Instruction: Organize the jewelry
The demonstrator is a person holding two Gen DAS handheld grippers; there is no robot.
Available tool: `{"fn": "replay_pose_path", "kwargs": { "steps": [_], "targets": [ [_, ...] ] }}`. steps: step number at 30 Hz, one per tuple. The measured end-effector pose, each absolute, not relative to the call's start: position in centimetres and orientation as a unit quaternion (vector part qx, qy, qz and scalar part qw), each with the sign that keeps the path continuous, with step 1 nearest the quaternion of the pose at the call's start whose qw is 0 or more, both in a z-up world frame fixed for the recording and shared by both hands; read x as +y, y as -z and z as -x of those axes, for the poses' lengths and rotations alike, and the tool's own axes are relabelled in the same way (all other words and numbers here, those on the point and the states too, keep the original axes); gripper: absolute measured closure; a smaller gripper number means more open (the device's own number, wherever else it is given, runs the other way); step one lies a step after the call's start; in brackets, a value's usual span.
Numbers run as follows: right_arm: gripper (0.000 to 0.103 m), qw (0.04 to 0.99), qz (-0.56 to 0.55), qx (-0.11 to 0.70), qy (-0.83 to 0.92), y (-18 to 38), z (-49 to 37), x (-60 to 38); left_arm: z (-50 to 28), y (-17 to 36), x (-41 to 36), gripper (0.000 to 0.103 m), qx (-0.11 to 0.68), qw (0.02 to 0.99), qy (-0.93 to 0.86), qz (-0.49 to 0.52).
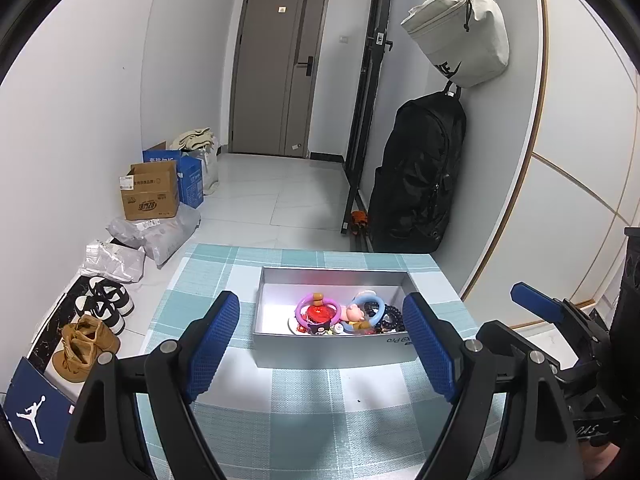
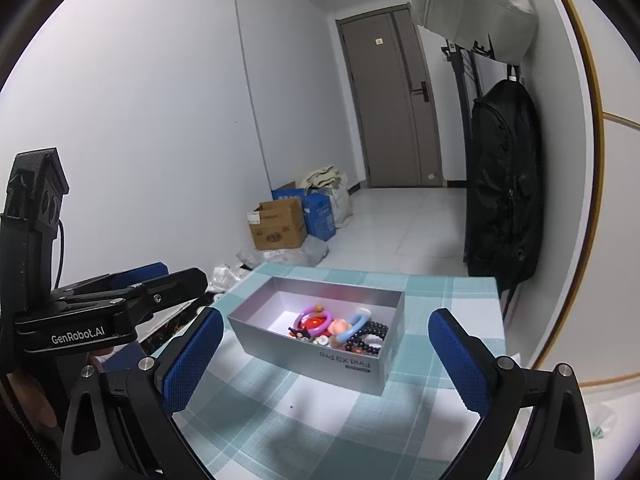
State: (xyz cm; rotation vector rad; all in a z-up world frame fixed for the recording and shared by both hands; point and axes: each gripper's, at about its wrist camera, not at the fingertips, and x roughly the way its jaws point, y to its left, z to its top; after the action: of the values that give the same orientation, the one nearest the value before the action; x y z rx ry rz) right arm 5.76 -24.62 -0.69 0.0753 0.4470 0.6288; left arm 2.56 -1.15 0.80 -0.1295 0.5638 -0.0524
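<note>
A grey phone box (image 1: 332, 350) (image 2: 320, 356) sits on a green checked tablecloth (image 1: 304, 404) (image 2: 304, 420). Inside lie a purple ring (image 1: 318, 308) (image 2: 310, 316), a blue ring (image 1: 370, 306) (image 2: 356, 324), a dark bead bracelet (image 1: 390, 316) (image 2: 372, 332), a red piece and small charms. My left gripper (image 1: 322, 312) is open and empty, held just before the box; it also shows in the right wrist view (image 2: 160, 276). My right gripper (image 2: 326, 332) is open and empty, in front of the box; it also shows in the left wrist view (image 1: 532, 300).
A black backpack (image 1: 416, 176) and a white bag (image 1: 460, 28) hang on the right wall. Cardboard boxes (image 1: 150, 190), parcels and shoes (image 1: 92, 320) lie on the floor at the left. A closed door (image 1: 276, 68) is at the back.
</note>
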Motion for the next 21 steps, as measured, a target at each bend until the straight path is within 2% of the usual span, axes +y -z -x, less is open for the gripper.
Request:
{"fn": "replay_pose_path", "kwargs": {
  "steps": [21],
  "targets": [
    [0.000,0.927,-0.034,0.216,-0.304,0.55,-5.68,-24.66,-2.49,-0.89,-0.96,0.022,0.275,0.958,0.029,0.071]
  ]
}}
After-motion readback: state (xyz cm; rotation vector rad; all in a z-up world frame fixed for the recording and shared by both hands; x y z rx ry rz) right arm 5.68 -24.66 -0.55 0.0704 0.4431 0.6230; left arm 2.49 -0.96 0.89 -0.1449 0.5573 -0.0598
